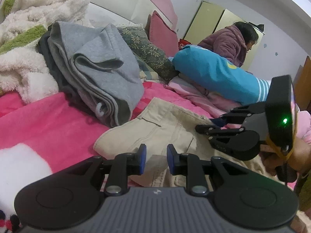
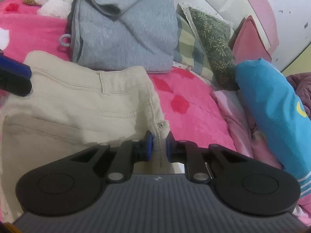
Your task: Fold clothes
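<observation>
Here, pink blanket [image 1: 48, 120], right tool [image 2: 158, 145] clamped on beige trousers [image 2: 77, 104], left tool [image 1: 156, 158] apart.

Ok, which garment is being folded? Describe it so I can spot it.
On the pink blanket, in front of the folded grey stack, lie beige trousers. Only they have a belt loop, stitched pocket seams and a metal rivet; the right gripper pinches their edge.

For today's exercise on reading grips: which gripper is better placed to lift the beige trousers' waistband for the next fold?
Right. The right gripper already pinches the beige trousers at the waistband edge by the rivet, while the left gripper hovers over the cloth, apparently holding nothing.
</observation>
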The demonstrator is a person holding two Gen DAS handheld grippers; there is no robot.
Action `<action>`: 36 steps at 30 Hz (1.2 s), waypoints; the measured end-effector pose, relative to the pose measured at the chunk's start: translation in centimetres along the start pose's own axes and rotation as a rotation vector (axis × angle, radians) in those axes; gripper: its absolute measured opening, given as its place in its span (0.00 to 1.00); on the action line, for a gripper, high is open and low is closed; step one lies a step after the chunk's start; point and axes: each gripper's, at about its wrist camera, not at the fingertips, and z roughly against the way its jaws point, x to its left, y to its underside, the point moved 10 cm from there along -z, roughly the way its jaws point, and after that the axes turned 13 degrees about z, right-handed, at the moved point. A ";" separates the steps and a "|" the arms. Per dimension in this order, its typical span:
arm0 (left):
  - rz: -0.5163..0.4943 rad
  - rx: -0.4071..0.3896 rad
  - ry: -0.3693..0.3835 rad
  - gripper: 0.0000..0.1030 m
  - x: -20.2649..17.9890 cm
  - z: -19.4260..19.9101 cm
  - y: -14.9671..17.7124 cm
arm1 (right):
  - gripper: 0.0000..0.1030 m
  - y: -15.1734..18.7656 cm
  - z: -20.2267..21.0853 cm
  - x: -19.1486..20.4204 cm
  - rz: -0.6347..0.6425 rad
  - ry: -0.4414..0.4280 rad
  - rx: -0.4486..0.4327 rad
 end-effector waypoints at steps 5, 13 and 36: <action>-0.019 0.001 -0.023 0.22 0.0 -0.6 0.3 | 0.13 0.7 -1.8 0.6 -0.065 -0.018 0.002; -0.020 0.005 -0.043 0.22 0.3 -0.8 0.5 | 0.60 2.3 3.6 -5.8 -0.348 -0.008 -0.115; -0.025 -0.005 -0.079 0.22 0.7 -1.1 0.4 | 0.41 24.2 10.6 -0.5 -0.566 -0.146 0.247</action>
